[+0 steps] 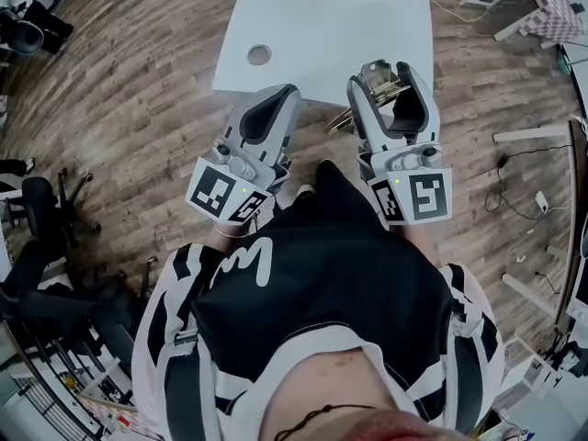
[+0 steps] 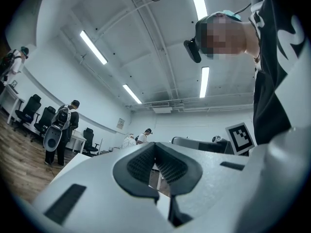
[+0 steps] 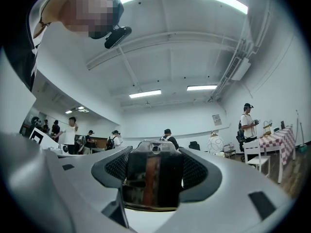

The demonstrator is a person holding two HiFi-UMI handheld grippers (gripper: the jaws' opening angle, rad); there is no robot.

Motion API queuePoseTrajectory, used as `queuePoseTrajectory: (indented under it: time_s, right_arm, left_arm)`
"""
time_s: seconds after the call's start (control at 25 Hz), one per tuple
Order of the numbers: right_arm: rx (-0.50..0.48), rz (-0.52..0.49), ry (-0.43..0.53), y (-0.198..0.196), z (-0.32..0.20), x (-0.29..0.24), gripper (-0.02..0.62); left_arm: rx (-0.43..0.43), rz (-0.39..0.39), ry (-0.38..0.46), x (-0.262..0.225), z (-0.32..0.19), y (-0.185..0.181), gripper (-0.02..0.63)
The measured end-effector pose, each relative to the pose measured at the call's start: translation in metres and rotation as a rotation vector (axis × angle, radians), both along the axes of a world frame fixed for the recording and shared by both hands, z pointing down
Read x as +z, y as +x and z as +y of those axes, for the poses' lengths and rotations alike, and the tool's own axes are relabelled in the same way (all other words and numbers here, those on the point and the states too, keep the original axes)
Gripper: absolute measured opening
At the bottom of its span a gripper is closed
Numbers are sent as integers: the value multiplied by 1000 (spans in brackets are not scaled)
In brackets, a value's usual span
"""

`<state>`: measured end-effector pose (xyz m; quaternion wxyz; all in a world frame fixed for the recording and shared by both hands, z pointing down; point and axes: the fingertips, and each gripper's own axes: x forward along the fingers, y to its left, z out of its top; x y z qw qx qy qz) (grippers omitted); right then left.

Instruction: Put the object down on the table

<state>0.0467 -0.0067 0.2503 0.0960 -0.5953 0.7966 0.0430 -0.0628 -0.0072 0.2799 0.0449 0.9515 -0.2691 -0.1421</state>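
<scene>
Right gripper (image 3: pixel 154 165): clamped on a shiny metal object (image 3: pixel 151 178), with 1 dark pad pressed to each side and the jaws kept partly apart by it. Left gripper (image 2: pixel 155 165): closed to a thin slit, pads meeting at the tips, holding nothing. In the head view, both held close to the person's body, the metal object still gripped, seen against the near edge of the white table (image 1: pixel 322 26).

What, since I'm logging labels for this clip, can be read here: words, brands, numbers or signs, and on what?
No text is legible anywhere.
Left marker cube: square pattern only, no letters.
Right marker cube: the same.
Wall sign: too small to read.
Wall poster: too small to read.
Shirt: white squiggle, no word.
Metal object: no print shows.
</scene>
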Motion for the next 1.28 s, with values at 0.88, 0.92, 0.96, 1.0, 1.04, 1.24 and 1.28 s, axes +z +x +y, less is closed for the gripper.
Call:
queuePoseTrajectory:
  time_s: [0.88,0.92,0.96,1.0,1.04,1.24,1.28]
  right_arm:
    - [-27,6,19,33,-113,-7,300]
    - [-30,5,19,36,-120,-8,299]
    - [-33,5,19,38,-126,-9,299]
    - [-36,5,18,40,-132,-10,300]
    - [-38,3,16,43,-138,-10,300]
    - [-47,-7,14,53,-165,-11,299]
    - [-49,-7,13,54,-170,-10,299]
  left_arm:
    - [-30,-23,4,-1,-113,31,5]
    - [-33,-24,2,-1,-119,33,5]
    - [-36,-24,1,-2,-126,36,5]
    - [-38,-25,0,-3,-131,39,5]
    - [-40,-26,0,-4,-137,42,5]
    - [-50,-30,-4,-4,-163,50,5]
    - [-53,-30,-7,-3,-168,51,5]
